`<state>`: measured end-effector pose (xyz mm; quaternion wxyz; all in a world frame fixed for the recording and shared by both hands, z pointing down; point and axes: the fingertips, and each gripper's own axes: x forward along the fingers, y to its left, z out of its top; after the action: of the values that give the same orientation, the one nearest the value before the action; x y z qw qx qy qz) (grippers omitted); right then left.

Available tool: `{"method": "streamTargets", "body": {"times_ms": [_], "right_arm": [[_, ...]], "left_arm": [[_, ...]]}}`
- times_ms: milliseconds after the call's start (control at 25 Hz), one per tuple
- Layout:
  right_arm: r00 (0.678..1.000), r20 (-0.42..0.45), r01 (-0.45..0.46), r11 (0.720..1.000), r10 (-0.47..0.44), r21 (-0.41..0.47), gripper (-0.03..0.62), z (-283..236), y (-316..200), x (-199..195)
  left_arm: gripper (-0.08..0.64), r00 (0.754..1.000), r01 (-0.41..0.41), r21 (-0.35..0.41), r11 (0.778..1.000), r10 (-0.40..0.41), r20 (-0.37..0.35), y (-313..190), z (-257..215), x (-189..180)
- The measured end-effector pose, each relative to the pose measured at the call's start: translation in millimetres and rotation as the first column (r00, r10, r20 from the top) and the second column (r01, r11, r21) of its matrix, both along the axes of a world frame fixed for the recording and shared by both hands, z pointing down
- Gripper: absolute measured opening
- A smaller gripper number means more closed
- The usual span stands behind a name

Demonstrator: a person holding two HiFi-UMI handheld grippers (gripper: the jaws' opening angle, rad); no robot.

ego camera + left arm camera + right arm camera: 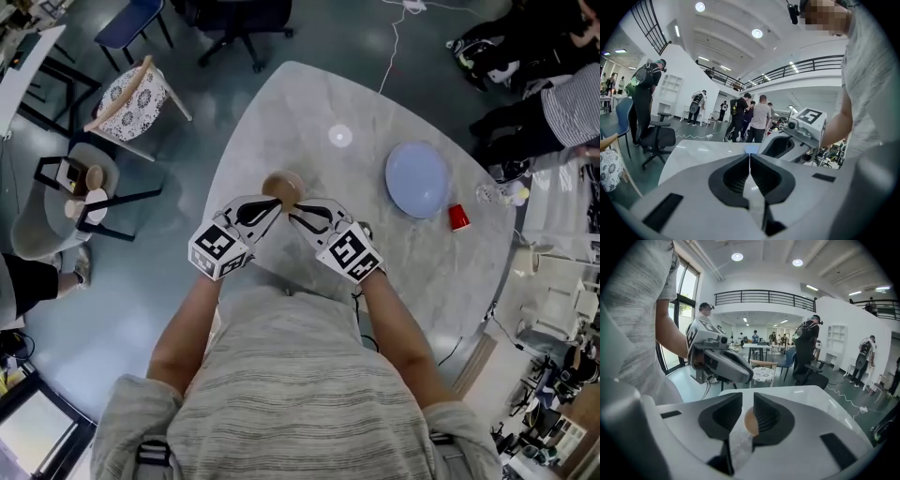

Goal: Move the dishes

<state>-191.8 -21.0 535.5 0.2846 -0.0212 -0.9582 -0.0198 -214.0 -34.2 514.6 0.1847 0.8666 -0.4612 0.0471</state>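
A person stands at a pale marble worktop [309,103] and holds 2 tools low over its near edge, their tips almost meeting.

The left hand-held gripper [749,157] is closed. In the left gripper view its 2 dark pads meet at the front, and nothing lies between them. It points across the worktop at a slight downward angle.

The right hand-held gripper [747,401] is open, with a narrow gap between its jaws. In the right gripper view a small brown wooden bowl [284,186] shows in that gap. It sits close to the inner face of the jaw on the picture's right and clear of the other pad. Whether that nearer pad touches the bowl cannot be told.

In the head view the bowl stands on the worktop just past the 2 tips, near the middle of the near edge.

Well apart from it, toward the worktop's right side, lies a round pale blue plate [417,178]. A small red cup [458,217] stands just beside the plate at the right rim. A little white disc [340,136] lies between the bowl and the plate, farther back. A clear glass item [495,194] sits at the far right edge.

On the floor to the left stands a chair with a patterned seat [131,98].
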Motion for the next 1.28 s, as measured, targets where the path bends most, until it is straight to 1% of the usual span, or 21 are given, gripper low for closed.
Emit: {"method": "streamTargets", "body": {"times_ms": [160, 320, 560, 760, 1000, 1120, 1280], "right_arm": [[0.993, -0.102, 0.064, 0.996, -0.057, 0.061, 0.113, 24, 2, -3], [0.97, -0.196, 0.166, 0.979, -0.142, 0.114, 0.127, 47, 10, -8], [0.937, -0.28, 0.253, 0.957, -0.207, 0.139, 0.127, 72, 15, -15], [0.886, -0.391, 0.329, 0.933, -0.251, 0.146, 0.126, 105, 14, -18], [0.814, -0.496, 0.426, 0.891, -0.302, 0.156, 0.119, 137, 15, -17], [0.788, -0.534, 0.449, 0.879, -0.305, 0.159, 0.107, 150, 15, -16], [0.766, -0.57, 0.465, 0.869, -0.298, 0.17, 0.096, 161, 13, -13]], "left_arm": [[0.021, 1.0, 0.016, -0.017, 1.0, -0.016, -0.002, 3, 8, -7], [0.021, 1.0, 0.024, -0.025, 0.999, -0.024, -0.002, 5, 13, -12], [0.021, 0.999, 0.048, -0.052, 0.997, -0.048, -0.002, 7, 28, -21], [0.021, 0.998, 0.06, -0.071, 0.996, -0.061, -0.006, 6, 40, -27], [0.021, 0.997, 0.075, -0.084, 0.994, -0.076, -0.013, 4, 46, -31], [0.021, 0.997, 0.081, -0.092, 0.992, -0.082, -0.013, 5, 50, -34], [0.021, 0.996, 0.084, -0.102, 0.991, -0.085, -0.01, 6, 52, -36]]}}
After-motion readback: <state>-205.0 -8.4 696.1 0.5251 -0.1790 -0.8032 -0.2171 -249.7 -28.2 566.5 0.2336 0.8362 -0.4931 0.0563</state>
